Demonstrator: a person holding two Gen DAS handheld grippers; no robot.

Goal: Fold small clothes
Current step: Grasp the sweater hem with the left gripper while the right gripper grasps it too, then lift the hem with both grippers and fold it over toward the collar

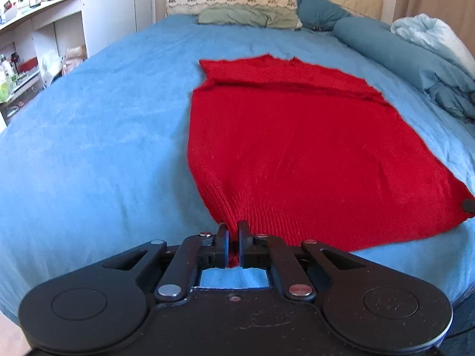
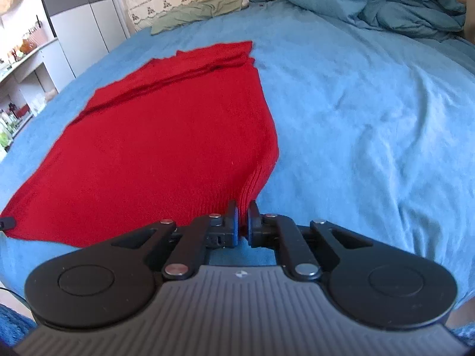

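A red knitted garment (image 1: 311, 148) lies flat on the blue bed cover (image 1: 89, 148), its far part folded over in a band. My left gripper (image 1: 233, 228) is shut on the garment's near left hem corner. In the right wrist view the same red garment (image 2: 166, 142) spreads to the left, and my right gripper (image 2: 242, 210) is shut on its near right hem corner. A tip of the right gripper shows at the garment's right corner in the left wrist view (image 1: 468, 206). A tip of the left gripper shows at the left edge of the right wrist view (image 2: 6, 224).
Pillows (image 1: 249, 16) and a rolled teal duvet (image 1: 400, 56) lie at the head and right side of the bed. White shelves (image 1: 38, 44) with clutter stand to the left. A wardrobe (image 2: 77, 14) stands beyond the bed's left side.
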